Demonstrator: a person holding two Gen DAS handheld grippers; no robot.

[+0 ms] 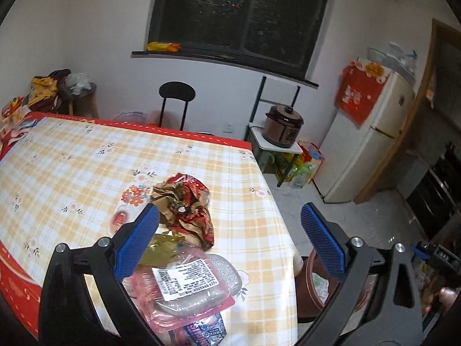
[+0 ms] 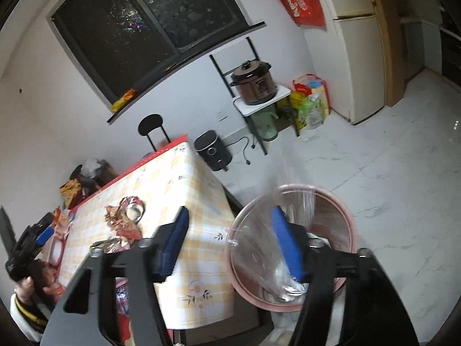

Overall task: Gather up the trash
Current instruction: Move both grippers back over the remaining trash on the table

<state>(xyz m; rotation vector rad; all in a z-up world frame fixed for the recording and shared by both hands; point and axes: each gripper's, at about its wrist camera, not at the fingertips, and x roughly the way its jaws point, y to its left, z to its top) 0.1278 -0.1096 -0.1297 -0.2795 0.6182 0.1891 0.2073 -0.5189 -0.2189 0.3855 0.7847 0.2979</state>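
Pink bin (image 2: 344,216) below right claw (image 2: 230,245) w/ clear plastic inside; claw wide, empty, angled down. Left claw (image 1: 230,239) wide over wrappers (image 1: 187,210) on surface (image 1: 72,167).

My left gripper (image 1: 230,242) tilts downward with its blue pads spread wide and nothing between them. My right gripper (image 2: 230,245) also points down, jaws apart and gripping nothing. In the right wrist view my left hand (image 2: 27,284) clasps its gripper's handle.
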